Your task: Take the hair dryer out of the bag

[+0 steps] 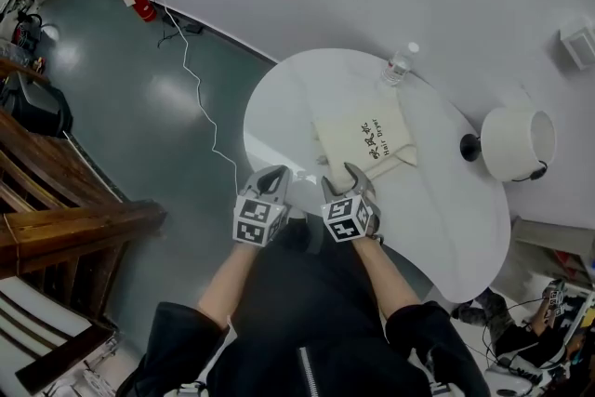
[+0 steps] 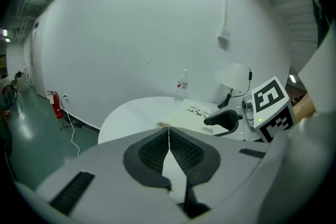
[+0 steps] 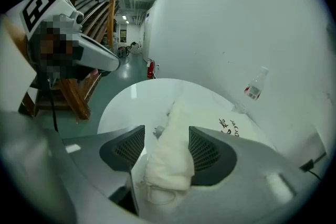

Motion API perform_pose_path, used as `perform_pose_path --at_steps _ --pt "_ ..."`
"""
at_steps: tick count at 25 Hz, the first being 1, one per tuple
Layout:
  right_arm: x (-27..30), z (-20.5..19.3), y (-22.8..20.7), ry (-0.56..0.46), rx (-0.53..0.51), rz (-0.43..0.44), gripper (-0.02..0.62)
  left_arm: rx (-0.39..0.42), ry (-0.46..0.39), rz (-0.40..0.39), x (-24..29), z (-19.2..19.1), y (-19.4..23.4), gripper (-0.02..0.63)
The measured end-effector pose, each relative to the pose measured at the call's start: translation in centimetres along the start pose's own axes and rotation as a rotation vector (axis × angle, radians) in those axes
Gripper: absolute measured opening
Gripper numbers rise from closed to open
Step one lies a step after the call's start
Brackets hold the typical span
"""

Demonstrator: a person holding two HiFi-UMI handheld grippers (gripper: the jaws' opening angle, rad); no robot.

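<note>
Left tongs (image 2: 169, 131) together, right tongs (image 3: 161, 136) apart astride bag (image 1: 364, 139) on round white table (image 1: 297, 88).

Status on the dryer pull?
Left tongs shut. Right tongs open round bunched end of bag. Dryer not in sight. Bottle, lamp beyond, clear.

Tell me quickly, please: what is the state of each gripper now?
Left gripper: closed, jaws together, nothing clearly held.
Right gripper: open, the bag's bunched cloth lies between its jaws, not clamped.
</note>
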State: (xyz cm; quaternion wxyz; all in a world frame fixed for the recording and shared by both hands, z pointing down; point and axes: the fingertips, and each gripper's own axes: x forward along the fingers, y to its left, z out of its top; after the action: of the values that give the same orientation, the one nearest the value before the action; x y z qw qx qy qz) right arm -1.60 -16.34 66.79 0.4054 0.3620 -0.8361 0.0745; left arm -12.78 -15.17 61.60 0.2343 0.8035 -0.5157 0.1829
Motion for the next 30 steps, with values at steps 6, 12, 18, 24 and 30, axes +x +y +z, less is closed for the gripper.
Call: perform_pose_path --at_steps 6,12,18,24,30 --pt "1.9 -0.5 -0.2 0.025 -0.037 -0.042 0.255 -0.035 0.014 0.043 -0.9 -0.7 1.1 0.014" --pt "3.8 -0.9 -0.3 0.068 -0.117 -0.086 0.270 -0.067 0.023 0.068 -1.6 -1.6 1.9 0.014" --pt "4.7 -1.5 -1.3 0.114 -0.120 -0.076 0.268 -0.083 0.030 0.085 -1.8 -2.1 2.3 0.014" --pt "4.4 -2.1 -1.7 0.141 -0.070 -0.041 0.210 -0.071 0.031 0.069 -1.2 -1.9 1.7 0.014" --pt "3.6 -2.2 -2.7 0.149 -0.012 -0.004 0.047 -0.044 0.030 0.039 -0.1 -1.0 0.8 0.014"
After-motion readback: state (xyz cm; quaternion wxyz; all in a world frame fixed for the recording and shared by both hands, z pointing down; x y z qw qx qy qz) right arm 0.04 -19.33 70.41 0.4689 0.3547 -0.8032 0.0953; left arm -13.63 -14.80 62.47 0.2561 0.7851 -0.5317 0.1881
